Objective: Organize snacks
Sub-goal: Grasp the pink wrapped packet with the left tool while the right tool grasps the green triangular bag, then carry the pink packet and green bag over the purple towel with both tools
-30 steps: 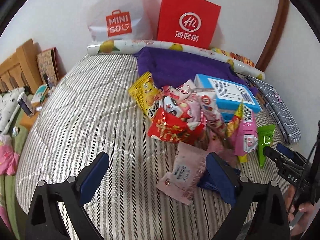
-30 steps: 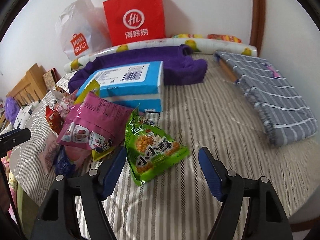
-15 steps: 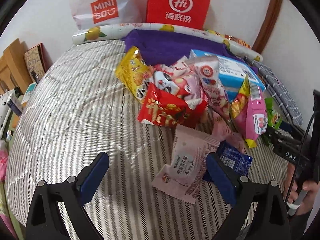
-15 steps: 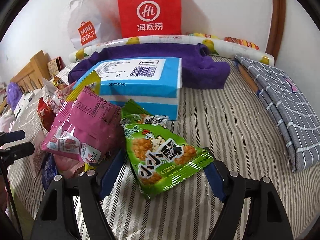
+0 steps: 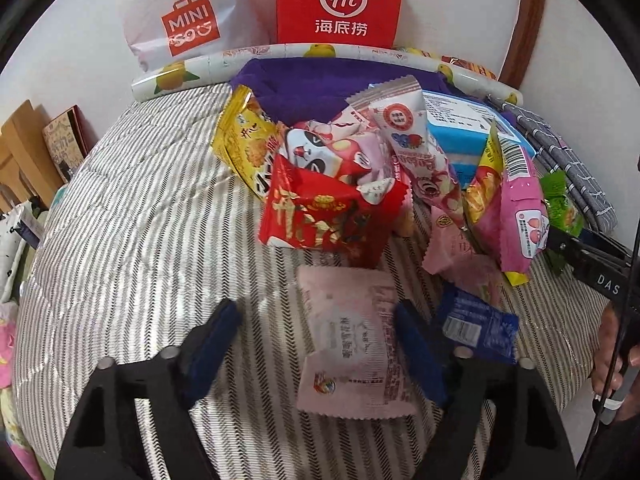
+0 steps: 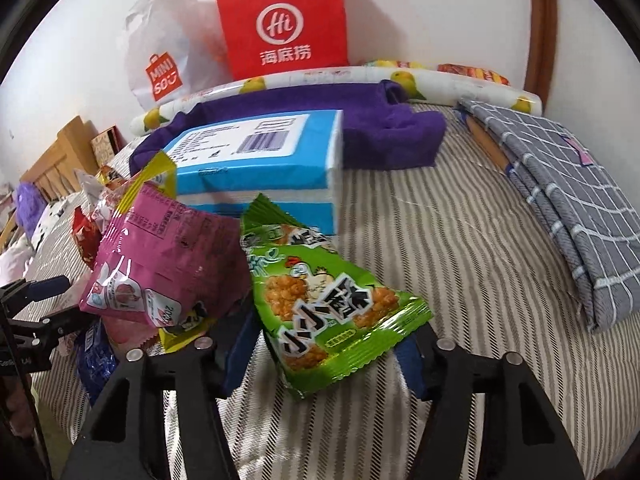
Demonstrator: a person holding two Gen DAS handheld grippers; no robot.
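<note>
The left gripper is held with its jaws wide apart over the striped bed. A pale pink packet lies flat between them, nearer the right jaw, with nothing gripped. Just beyond that jaw a small blue packet is seen, and the main pile, fronted by a red packet, lies ahead of the jaws.

The right gripper is likewise open, and a green packet lies between its jaws, its lower edge over the right one. A magenta packet leans just left of the jaws, against a blue box ahead.

Both packets are judged light, puffy and slippery, with crushable contents. A gentle hold across the flat crimped seam would probably serve best, not the air-filled middle.
</note>
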